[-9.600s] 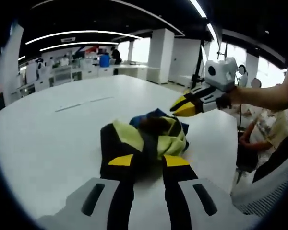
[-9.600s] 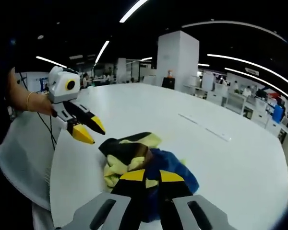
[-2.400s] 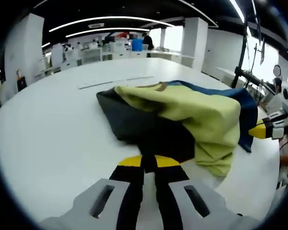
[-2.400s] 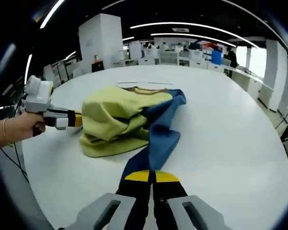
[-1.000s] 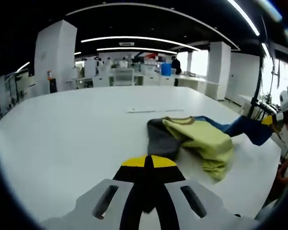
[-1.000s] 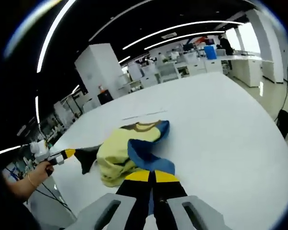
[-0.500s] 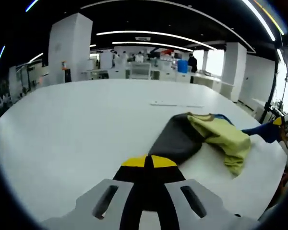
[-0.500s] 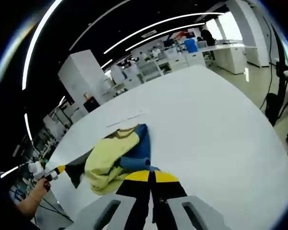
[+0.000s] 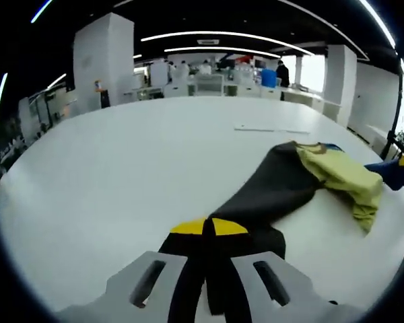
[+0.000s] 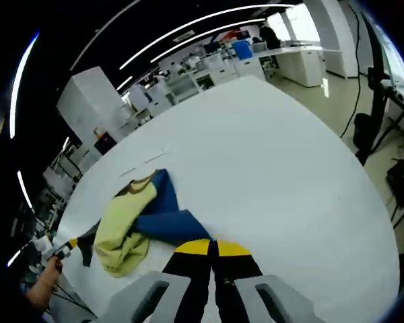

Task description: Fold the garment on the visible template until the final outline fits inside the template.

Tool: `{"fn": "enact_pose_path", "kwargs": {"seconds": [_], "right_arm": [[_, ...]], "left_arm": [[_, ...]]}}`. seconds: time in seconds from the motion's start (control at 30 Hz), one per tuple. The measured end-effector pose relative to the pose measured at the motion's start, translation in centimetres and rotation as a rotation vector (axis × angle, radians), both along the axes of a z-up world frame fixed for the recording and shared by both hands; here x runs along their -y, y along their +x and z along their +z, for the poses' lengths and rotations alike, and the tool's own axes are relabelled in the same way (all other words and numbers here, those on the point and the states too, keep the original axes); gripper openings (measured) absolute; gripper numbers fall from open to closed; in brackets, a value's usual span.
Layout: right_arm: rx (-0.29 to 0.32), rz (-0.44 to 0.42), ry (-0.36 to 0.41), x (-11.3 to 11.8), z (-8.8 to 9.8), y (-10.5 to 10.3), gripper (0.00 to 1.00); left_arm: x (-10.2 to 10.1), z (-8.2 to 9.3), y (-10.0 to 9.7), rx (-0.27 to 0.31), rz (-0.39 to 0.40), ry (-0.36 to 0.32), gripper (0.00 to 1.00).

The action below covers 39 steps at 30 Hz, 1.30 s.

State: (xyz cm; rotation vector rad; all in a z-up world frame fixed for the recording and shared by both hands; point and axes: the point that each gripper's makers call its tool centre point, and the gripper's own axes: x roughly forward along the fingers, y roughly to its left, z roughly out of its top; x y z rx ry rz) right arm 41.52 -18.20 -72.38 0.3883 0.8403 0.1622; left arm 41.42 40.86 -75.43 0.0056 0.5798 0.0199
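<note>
The garment lies on the white table, with a yellow-green body, a black sleeve and a blue sleeve. My left gripper is shut on the end of the black sleeve, which runs stretched from its jaws toward the body. My right gripper is shut on the blue sleeve. In the right gripper view the body is bunched with its collar at the far side, and the left gripper shows at the far left, held by a hand. A thin line mark lies beyond the garment.
The table's rounded edge drops off to the right, with floor, cables and a stand beyond it. Desks, a white pillar and people stand far behind. Bare tabletop spreads to the left of the garment.
The two grippers have drawn further apart, each with its sleeve. The black and blue sleeves are pulled out longer and the bunched body lies flatter.
</note>
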Motion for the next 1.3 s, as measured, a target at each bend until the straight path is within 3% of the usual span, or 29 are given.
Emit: {"fn": "enact_pose_path", "kwargs": {"seconds": [0.2,0.33,0.5,0.83,1.3], "right_arm": [[-0.035,-0.008,-0.022,1.3,-1.4,0.6,0.0],[-0.072,-0.009,-0.026,1.8,-2.2,0.7,0.0],[-0.111,-0.017,-0.039,4.0,-3.5,1.9,0.0],[-0.15,-0.034,-0.085,6.9,-4.6,3.4,0.0],[-0.203,-0.055,-0.176,10.6,-5.3,3.8,0.0]], "left_arm": [[-1.9,-0.8,0.5,0.003,0.054,-0.017,0.0],[-2.5,-1.6,0.9,-0.021,0.06,0.003,0.0],[-2.8,-2.4,1.2,-0.058,0.048,0.03,0.0],[-4.0,-3.3,1.9,-0.117,0.024,0.094,0.0],[-5.6,-3.5,3.3,-0.165,-0.004,0.156,0.0]]}}
